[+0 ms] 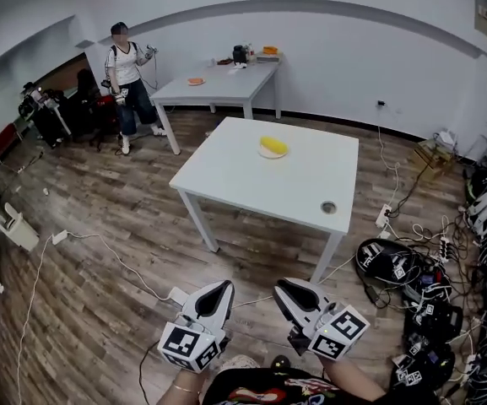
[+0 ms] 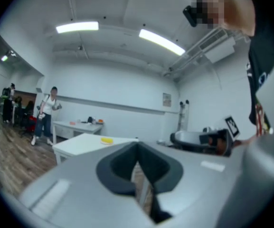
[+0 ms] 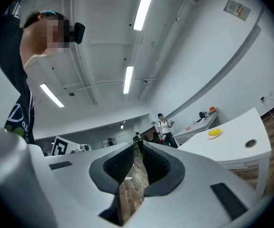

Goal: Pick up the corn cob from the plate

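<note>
A yellow corn cob (image 1: 273,145) lies on a small white plate (image 1: 263,153) toward the far side of a white table (image 1: 251,188). Both grippers are low in the head view, well short of the table and over the wooden floor. My left gripper (image 1: 224,288) and right gripper (image 1: 281,288) point toward the table. Their jaws meet at the tips with nothing between them. In the left gripper view the left gripper (image 2: 137,146) has the corn cob (image 2: 107,139) small and far ahead. In the right gripper view the right gripper (image 3: 139,145) has the corn cob (image 3: 214,132) off to the right.
A round cable hole (image 1: 328,207) sits in the table's near right corner. A second table (image 1: 218,84) with small items stands at the back wall, and a person (image 1: 126,78) stands beside it. Cables and gear (image 1: 429,302) crowd the floor at right; a white cable (image 1: 100,247) crosses the floor at left.
</note>
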